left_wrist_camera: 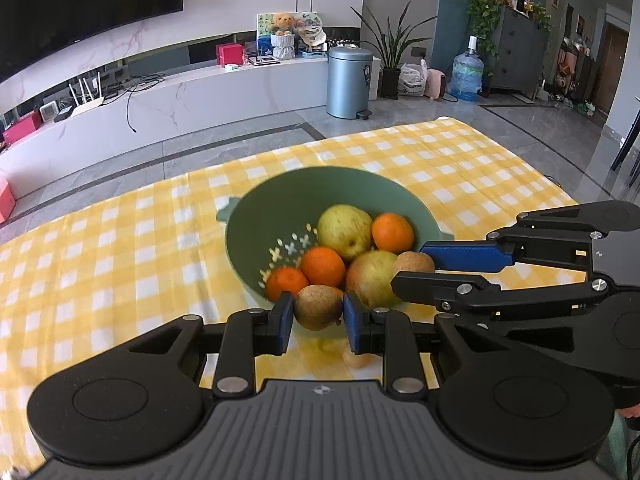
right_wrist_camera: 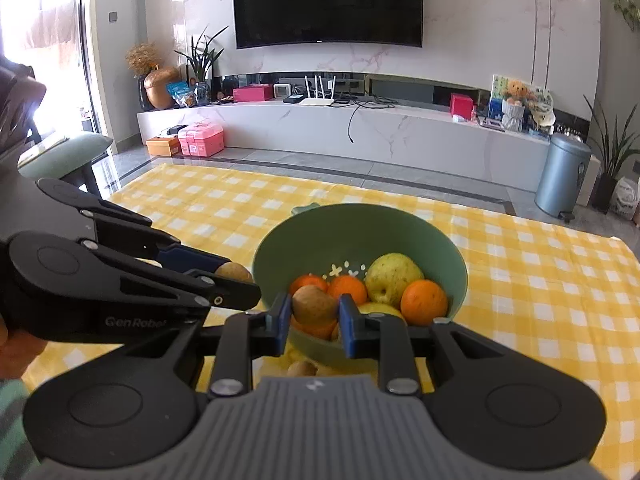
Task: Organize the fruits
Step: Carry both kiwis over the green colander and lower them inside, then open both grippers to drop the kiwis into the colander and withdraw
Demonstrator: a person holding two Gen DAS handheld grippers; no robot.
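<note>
1. Closest to your left wrist cam is your left tool [left_wrist_camera: 318, 312], jaws narrow and clamped on a brown kiwi [left_wrist_camera: 319, 306], blue pads touching both sides.
2. Same deal on the right: your right tool [right_wrist_camera: 314, 312] is pinched on a second kiwi [right_wrist_camera: 313, 304].
3. From the left cam, your right tool comes in from 3 o'clock, its kiwi poking out at the bowl's rim.
4. Your green bowl [left_wrist_camera: 256, 216] sits on the yellow checked bench [left_wrist_camera: 120, 248], dead centre, just past both tools at 12 o'clock.
5. Inside the bowl you've got three oranges [left_wrist_camera: 323, 266], a yellow-green pear [left_wrist_camera: 345, 227] and an apple [left_wrist_camera: 370, 278], all bunched together.
6. One more kiwi [right_wrist_camera: 302, 369] lies on the bench under your right tool, near the bowl's 6 o'clock edge.
</note>
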